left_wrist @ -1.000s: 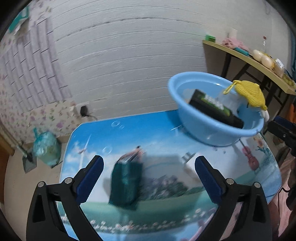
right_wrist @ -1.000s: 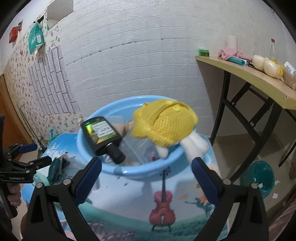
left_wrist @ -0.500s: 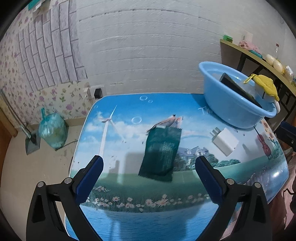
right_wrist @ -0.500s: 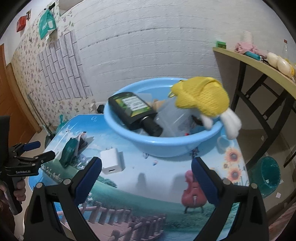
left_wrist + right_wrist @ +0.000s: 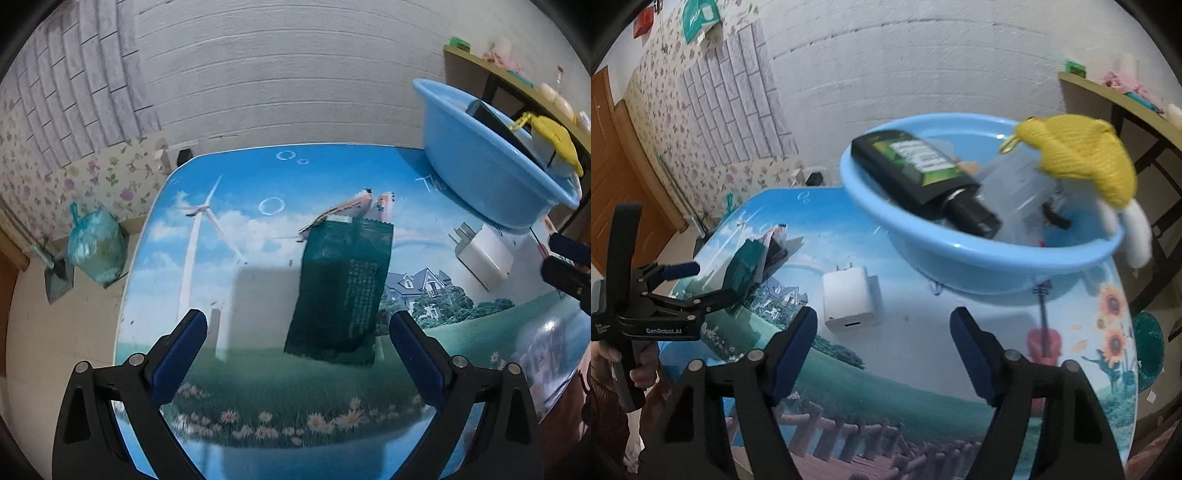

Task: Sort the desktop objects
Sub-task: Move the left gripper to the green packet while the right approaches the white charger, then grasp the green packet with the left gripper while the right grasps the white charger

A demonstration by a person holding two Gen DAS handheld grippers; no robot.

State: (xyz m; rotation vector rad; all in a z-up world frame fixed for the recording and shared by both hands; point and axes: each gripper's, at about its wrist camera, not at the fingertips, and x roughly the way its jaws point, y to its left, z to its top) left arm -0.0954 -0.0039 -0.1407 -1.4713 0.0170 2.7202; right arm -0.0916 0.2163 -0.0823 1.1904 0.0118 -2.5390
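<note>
A dark green packet (image 5: 343, 288) lies on the picture-printed table (image 5: 229, 229), with a small orange-and-white sachet (image 5: 354, 208) at its far end. My left gripper (image 5: 295, 354) is open and hovers just in front of the packet; it also shows in the right wrist view (image 5: 698, 280). A white charger (image 5: 849, 299) lies right of the packet (image 5: 746, 266). My right gripper (image 5: 882, 350) is open, just before the charger. A blue basin (image 5: 960, 251) holds a black bottle (image 5: 923, 173), a yellow knit toy (image 5: 1082, 158) and clear plastic.
The basin (image 5: 480, 173) stands at the table's far right corner. A wooden shelf on black legs (image 5: 1123, 107) stands right of the table. A tied green bag (image 5: 96, 247) sits on the floor at the left wall. A teal bin (image 5: 1148, 343) is on the floor right.
Both grippers pulled back and tilted down toward the table. The left now hovers close over the green packet. The right, earlier at the basin, now faces the white charger.
</note>
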